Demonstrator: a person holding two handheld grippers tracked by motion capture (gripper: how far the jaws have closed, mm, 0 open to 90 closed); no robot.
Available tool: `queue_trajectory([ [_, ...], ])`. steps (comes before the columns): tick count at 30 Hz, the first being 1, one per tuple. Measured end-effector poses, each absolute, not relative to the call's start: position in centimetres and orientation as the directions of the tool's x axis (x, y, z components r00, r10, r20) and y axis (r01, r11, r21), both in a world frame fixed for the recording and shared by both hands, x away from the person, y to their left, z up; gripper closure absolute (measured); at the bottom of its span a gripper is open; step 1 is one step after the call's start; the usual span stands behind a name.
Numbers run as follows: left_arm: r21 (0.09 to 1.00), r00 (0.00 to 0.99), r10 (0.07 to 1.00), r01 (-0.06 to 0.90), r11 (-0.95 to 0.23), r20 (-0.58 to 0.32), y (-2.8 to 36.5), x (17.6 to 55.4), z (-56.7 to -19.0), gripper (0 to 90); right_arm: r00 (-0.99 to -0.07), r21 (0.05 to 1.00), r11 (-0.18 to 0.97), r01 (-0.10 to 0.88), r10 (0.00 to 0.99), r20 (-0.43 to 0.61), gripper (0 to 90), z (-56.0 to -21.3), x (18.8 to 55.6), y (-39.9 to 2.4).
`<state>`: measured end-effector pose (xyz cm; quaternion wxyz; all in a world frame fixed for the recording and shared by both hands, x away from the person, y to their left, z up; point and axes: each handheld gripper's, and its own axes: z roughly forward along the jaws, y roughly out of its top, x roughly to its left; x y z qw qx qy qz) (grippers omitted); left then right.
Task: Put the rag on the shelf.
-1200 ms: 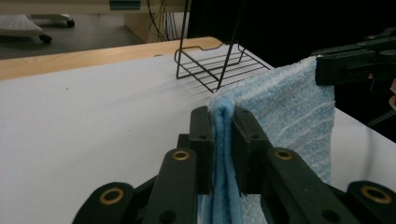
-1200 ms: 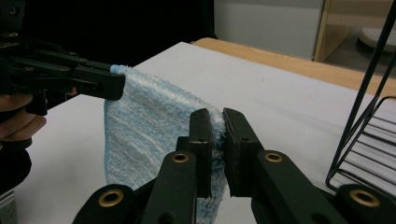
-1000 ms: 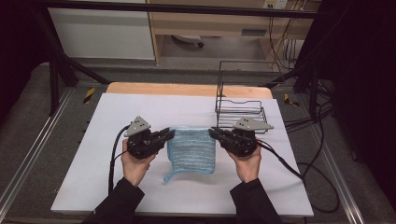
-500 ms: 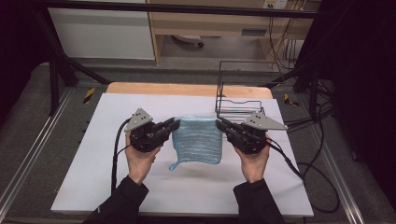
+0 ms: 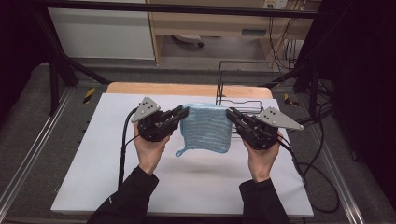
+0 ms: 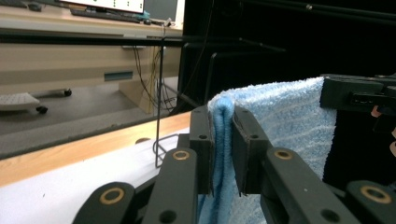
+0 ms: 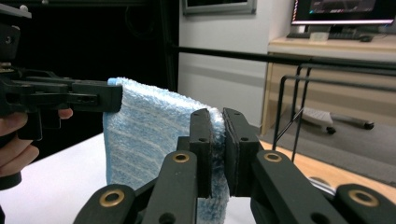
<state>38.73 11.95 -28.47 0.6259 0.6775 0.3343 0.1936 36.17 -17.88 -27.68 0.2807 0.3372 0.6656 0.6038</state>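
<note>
Two grippers hold one light blue towel [image 5: 207, 127] by its upper corners, clear of the white table [image 5: 93, 154]. The left gripper [image 5: 181, 113] is clamped on the towel's upper left corner; in the left gripper view the cloth fold [image 6: 222, 135] sits pinched between both pads with almost no gap. The right gripper [image 5: 232, 115] is clamped on the upper right corner, and the right gripper view shows its jaws nearly closed on the terry edge [image 7: 215, 140].

The towel hangs as a flat sheet between the two grippers, top edge stretched roughly level, lower edge free. A small hanging loop [image 5: 180, 152] dangles at the lower left corner. A soft shadow [image 5: 205, 173] lies on the table below, apart from the cloth, so the lower edge does not appear to touch the surface, though the gap cannot be read exactly from above.

Nearest the person, the table front is bare between the two forearms. Open surface extends to the left of the left hand [image 5: 148, 151] out to the table's left edge, and a narrower strip lies right of the right hand [image 5: 262, 158].

Beyond the towel stands a black wire rack [image 5: 236, 79] at the far right of the table, just behind the right gripper. Its frame looks empty. Behind it runs the table's wooden far edge [image 5: 154, 88].
</note>
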Motion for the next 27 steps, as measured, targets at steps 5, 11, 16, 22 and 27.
queue_trajectory([
  [5,0.984,0.709,0.692,0.180,0.011,-0.138,11.2,39.0,-27.6,79.3,-0.600,0.997,0.016,0.082,0.799,0.036,83.3,-27.0,36.1,-18.5],
  [11,0.989,0.718,0.686,0.149,0.016,-0.119,10.2,39.3,-26.6,79.3,-0.578,0.999,-0.010,0.052,0.815,0.038,83.4,-26.0,36.2,-19.3],
  [16,0.991,0.727,0.676,0.129,0.032,-0.116,9.3,39.6,-25.7,79.3,-0.562,0.999,-0.020,0.026,0.827,0.031,83.4,-25.3,36.2,-19.9],
  [22,0.994,0.733,0.672,0.103,0.043,-0.105,8.1,40.0,-24.4,79.3,-0.532,0.999,-0.038,-0.006,0.846,0.029,83.5,-24.1,36.4,-20.8],
  [27,0.994,0.736,0.669,0.089,0.062,-0.108,7.3,40.4,-23.4,79.3,-0.507,0.998,-0.050,-0.042,0.862,0.022,83.5,-22.8,36.6,-21.4],
])
